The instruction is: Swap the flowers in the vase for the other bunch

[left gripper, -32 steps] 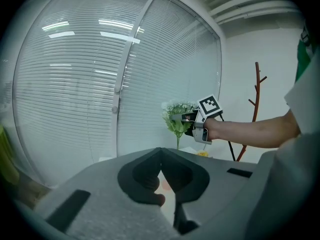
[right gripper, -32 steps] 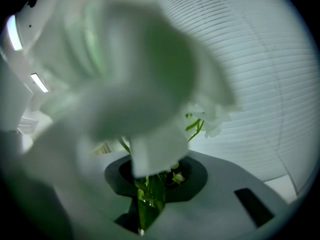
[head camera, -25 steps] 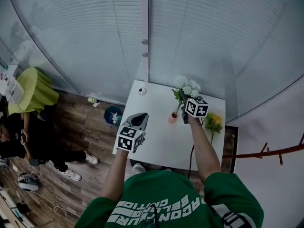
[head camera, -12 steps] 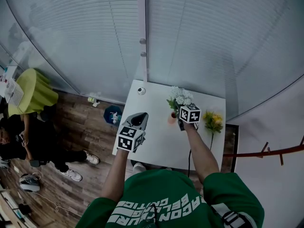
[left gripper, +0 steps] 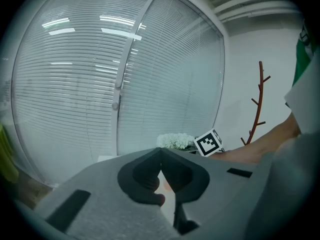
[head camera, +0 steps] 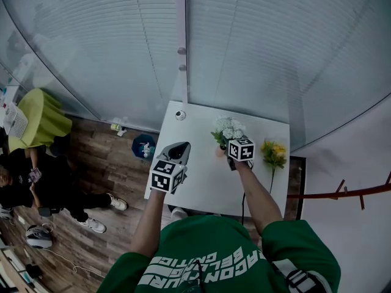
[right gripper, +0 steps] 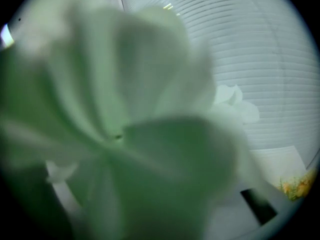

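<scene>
The white flower bunch (head camera: 227, 127) stands over the small pink vase (head camera: 218, 152) at the back of the white table (head camera: 201, 188); the stems' lower ends are hidden. My right gripper (head camera: 231, 146) is right beside the vase at the stems. Its jaws have just been opening, but its marker cube (head camera: 241, 149) covers them. Blurred green leaves and white petals (right gripper: 125, 134) fill the right gripper view, so no pad shows. The yellow bunch (head camera: 274, 154) lies flat on the table's right side. My left gripper (head camera: 177, 154) hovers over the table's left part, shut and empty (left gripper: 160, 156).
A glass wall with blinds (head camera: 244, 47) runs just behind the table. A small white round object (head camera: 179, 115) sits at the back left corner. A person in black (head camera: 36, 188) sits on the wooden floor at left, near a green stool (head camera: 43, 118).
My right gripper has come down and to the left with the white bunch, bringing it from above the table onto the vase. The left gripper has stayed put.
</scene>
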The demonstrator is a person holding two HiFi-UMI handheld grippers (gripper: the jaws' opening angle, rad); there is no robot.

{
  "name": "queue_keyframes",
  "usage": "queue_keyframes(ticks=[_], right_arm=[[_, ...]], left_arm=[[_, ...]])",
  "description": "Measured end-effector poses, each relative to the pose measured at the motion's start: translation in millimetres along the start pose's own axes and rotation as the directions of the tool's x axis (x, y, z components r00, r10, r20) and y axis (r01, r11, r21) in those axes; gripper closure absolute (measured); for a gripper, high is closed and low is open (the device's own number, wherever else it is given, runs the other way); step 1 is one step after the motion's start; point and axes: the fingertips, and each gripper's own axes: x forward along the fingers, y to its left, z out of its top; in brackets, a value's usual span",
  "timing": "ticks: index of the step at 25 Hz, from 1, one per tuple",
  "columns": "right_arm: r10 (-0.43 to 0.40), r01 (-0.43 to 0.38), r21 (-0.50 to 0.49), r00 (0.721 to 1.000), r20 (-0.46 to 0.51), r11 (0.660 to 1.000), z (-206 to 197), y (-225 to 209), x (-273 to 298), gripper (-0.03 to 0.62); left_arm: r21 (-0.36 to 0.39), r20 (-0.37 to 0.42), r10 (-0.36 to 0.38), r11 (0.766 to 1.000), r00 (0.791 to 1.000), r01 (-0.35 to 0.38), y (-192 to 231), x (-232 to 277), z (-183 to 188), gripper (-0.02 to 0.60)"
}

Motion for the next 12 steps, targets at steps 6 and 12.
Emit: queue_keyframes(ticks=[6, 12], right_arm=[[-0.015, 0.016, 0.005, 0.998, -0.060, 1.000, -7, 3, -4, 0.393], [-0.010, 0.013, 0.023, 0.994, -0.108, 1.000, -13, 6, -18, 0.345]], left_arm=[[0.002, 0.001, -0.021, 1.000, 1.000, 0.021, 2, 1, 1, 0.574], [0.005, -0.001, -0.056, 0.998, 0.998, 0.056, -1, 9, 1, 0.574]])
